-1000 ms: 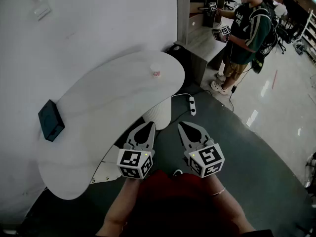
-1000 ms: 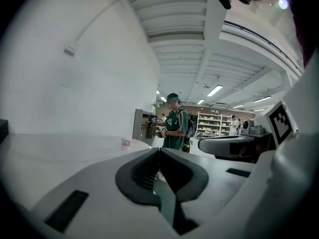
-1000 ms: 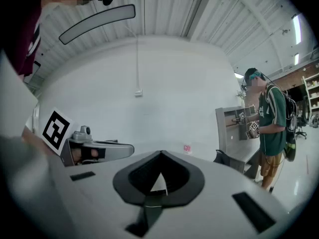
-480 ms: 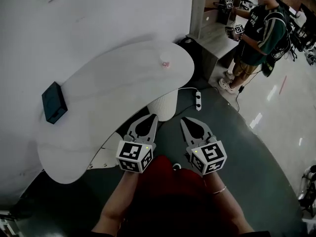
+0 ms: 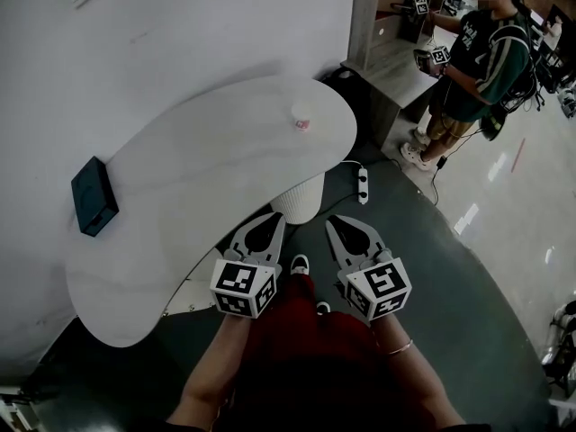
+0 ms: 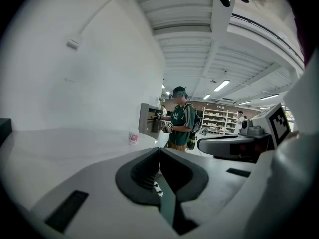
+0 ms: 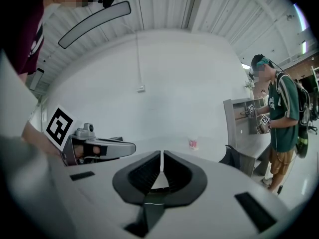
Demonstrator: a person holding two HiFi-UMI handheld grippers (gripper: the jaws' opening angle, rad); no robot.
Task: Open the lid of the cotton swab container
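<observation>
The cotton swab container (image 5: 301, 115) is a small white tub with a pink label, upright near the far right end of the curved white table (image 5: 180, 214). It also shows far off as a small cup (image 6: 133, 137) in the left gripper view and as a tub (image 7: 193, 143) in the right gripper view. My left gripper (image 5: 273, 220) is shut and empty at the table's near edge. My right gripper (image 5: 335, 223) is shut and empty beside it, over the floor. Both point toward the table, well short of the container.
A dark box (image 5: 93, 196) lies at the table's left end. A white ribbed pedestal (image 5: 299, 198) holds the table up, with a power strip (image 5: 363, 185) on the floor beyond. A person (image 5: 468, 70) with grippers stands at a grey desk (image 5: 396, 70) at the far right.
Both grippers have kept their place in the view, still shut, while the view has shifted, so the table and container sit a little lower and more to the right. A shoe now shows between the grippers.
</observation>
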